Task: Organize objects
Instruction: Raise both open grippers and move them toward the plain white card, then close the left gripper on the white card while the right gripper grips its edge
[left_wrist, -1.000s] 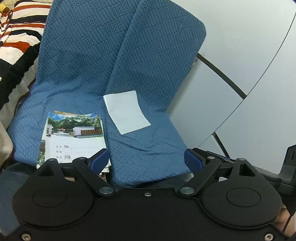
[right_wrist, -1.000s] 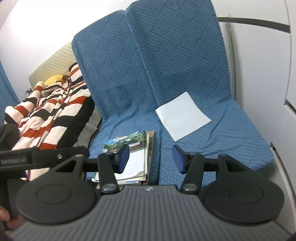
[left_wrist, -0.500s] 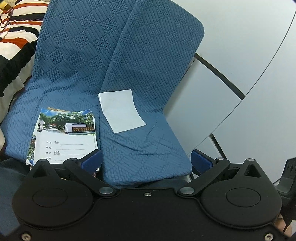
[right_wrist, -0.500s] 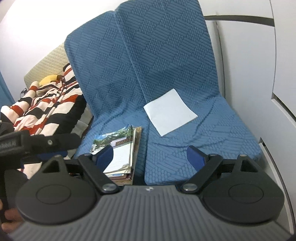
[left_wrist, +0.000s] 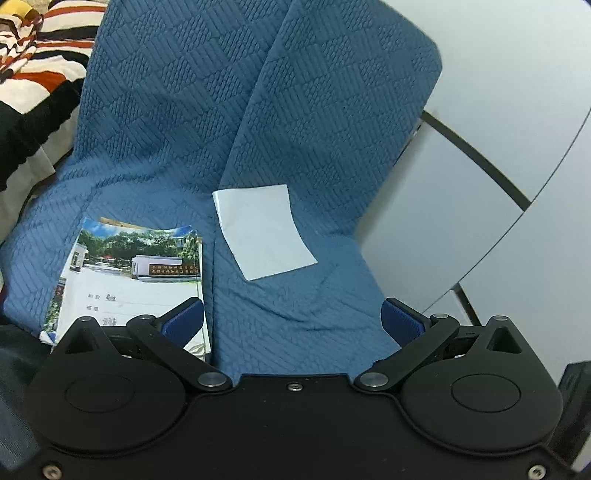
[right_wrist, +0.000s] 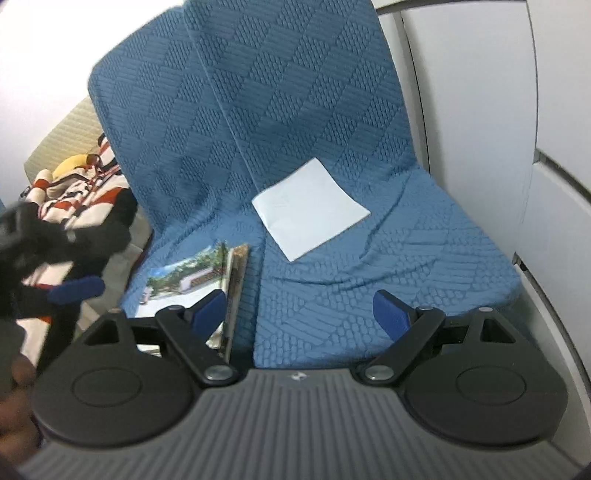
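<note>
A white sheet of paper (left_wrist: 262, 230) lies on the right blue seat cushion (left_wrist: 295, 302); it also shows in the right wrist view (right_wrist: 308, 208). A stack of booklets (left_wrist: 133, 280) with a photo cover lies on the left cushion, also seen in the right wrist view (right_wrist: 192, 280). My left gripper (left_wrist: 293, 321) is open and empty above the front of the right cushion. My right gripper (right_wrist: 299, 314) is open and empty, near the same cushion's front edge. The left gripper shows blurred at the left of the right wrist view (right_wrist: 74, 290).
Two blue quilted chair covers (right_wrist: 258, 92) drape the seat backs. A striped red, white and black blanket (left_wrist: 33, 66) lies to the left. White cabinet panels (left_wrist: 498, 129) stand to the right.
Both grippers have opened wider, the right one from nearly closed. The left wrist view has shifted back to the left and the right one has closed in on the seats.
</note>
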